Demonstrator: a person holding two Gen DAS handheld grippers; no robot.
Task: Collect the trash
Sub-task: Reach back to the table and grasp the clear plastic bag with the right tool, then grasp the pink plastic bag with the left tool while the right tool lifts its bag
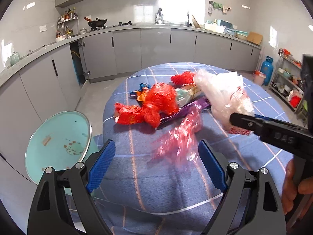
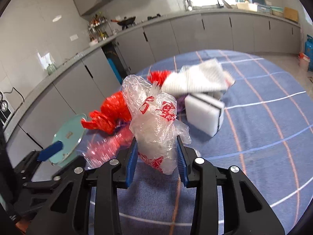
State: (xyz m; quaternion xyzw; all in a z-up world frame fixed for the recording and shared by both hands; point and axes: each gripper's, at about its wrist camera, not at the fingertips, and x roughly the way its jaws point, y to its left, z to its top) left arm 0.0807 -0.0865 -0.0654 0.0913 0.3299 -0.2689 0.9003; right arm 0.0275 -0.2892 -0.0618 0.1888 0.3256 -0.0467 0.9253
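Nearest the right wrist lens, the right gripper [image 2: 156,156] has its ribbed blue pads pinched on a crinkled clear plastic bag [image 2: 154,121] printed with red characters; the bag bulges up between the fingers, held above the blue checked tablecloth [image 2: 264,137]. In the left wrist view the left gripper [image 1: 156,164] stands wide with nothing between its fingers, just in front of a blurred, glossy pink film wrapper [image 1: 178,137]. Past it on the cloth lies a heap of rubbish: a crumpled red plastic bag [image 1: 156,103], a flat purple foil wrapper [image 1: 187,107] and a small blue wrapper [image 1: 143,87]. A white foam block [image 2: 203,115] with a dark stripe sits beside the heap. A round pale-green stool top [image 1: 56,141] stands left of the table.
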